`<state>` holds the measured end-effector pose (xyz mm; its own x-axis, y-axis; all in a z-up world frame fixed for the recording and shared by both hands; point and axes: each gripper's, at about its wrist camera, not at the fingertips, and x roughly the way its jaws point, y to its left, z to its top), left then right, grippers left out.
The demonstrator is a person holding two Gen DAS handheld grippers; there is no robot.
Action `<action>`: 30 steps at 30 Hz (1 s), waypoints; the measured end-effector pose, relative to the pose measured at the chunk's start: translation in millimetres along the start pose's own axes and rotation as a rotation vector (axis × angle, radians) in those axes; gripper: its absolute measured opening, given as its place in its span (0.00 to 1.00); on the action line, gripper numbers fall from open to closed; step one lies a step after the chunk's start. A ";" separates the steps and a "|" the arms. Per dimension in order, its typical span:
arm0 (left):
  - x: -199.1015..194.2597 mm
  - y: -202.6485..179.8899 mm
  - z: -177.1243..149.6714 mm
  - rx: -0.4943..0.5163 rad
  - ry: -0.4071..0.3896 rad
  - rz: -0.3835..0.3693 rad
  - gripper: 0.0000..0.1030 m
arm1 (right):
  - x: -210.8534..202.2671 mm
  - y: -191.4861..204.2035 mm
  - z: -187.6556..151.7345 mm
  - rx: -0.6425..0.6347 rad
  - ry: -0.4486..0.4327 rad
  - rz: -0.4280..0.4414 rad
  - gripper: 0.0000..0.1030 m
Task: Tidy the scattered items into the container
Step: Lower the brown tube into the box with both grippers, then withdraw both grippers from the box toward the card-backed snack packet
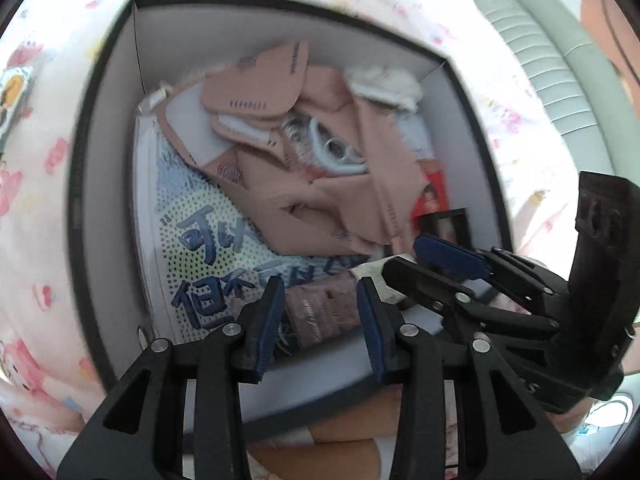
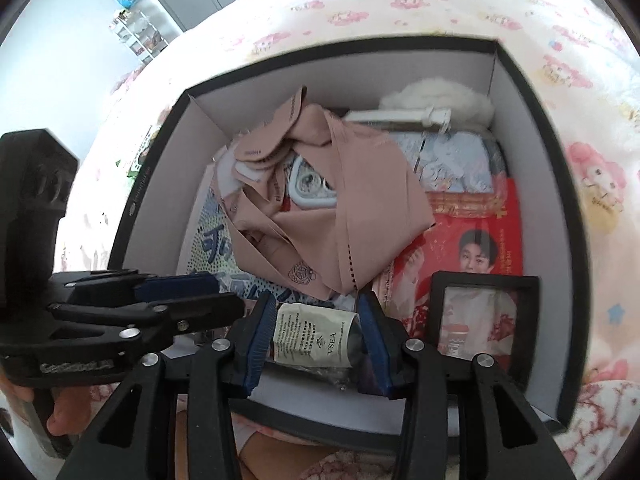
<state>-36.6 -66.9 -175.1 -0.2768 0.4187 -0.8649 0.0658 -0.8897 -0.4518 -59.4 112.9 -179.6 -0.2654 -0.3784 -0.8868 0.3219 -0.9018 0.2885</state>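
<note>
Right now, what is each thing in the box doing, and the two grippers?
Box: open, lid off, nearly full.
Pink cloth: crumpled on top of the pile.
Frame: leaning up in the near corner.
Packet: between the right gripper's pads.
Left gripper: part open, nothing in it.

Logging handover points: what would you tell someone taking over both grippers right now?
Black-rimmed white cardboard box holds crumpled pink fabric, black picture frame, red printed card.
Left gripper: open, empty, over a pinkish-brown packet inside the box.
Right gripper: crinkly plastic packet with white label between its pads; grip unclear.
Left to do: settle that packet; collect the small yellow printed item lying on the pink-patterned bedspread outside.
</note>
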 end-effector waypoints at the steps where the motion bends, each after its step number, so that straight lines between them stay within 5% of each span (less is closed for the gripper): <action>1: -9.0 -3.1 -1.4 0.006 -0.025 -0.003 0.36 | -4.8 2.3 0.9 -0.003 -0.010 -0.005 0.38; 7: -66.6 -20.5 -9.8 0.042 -0.157 -0.013 0.47 | -49.6 24.7 4.2 -0.076 -0.100 -0.005 0.38; 19: -118.1 -74.2 -24.1 0.153 -0.347 0.000 0.48 | -115.5 78.7 -16.3 -0.129 -0.260 0.025 0.40; 30: -156.3 -42.7 -35.1 0.145 -0.448 0.034 0.49 | -122.2 134.1 -11.4 -0.185 -0.327 0.039 0.41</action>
<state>37.5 -88.0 -28.2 -0.6651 0.2977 -0.6848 -0.0441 -0.9311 -0.3620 26.6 40.6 -36.7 -0.5161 -0.4858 -0.7055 0.4888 -0.8434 0.2232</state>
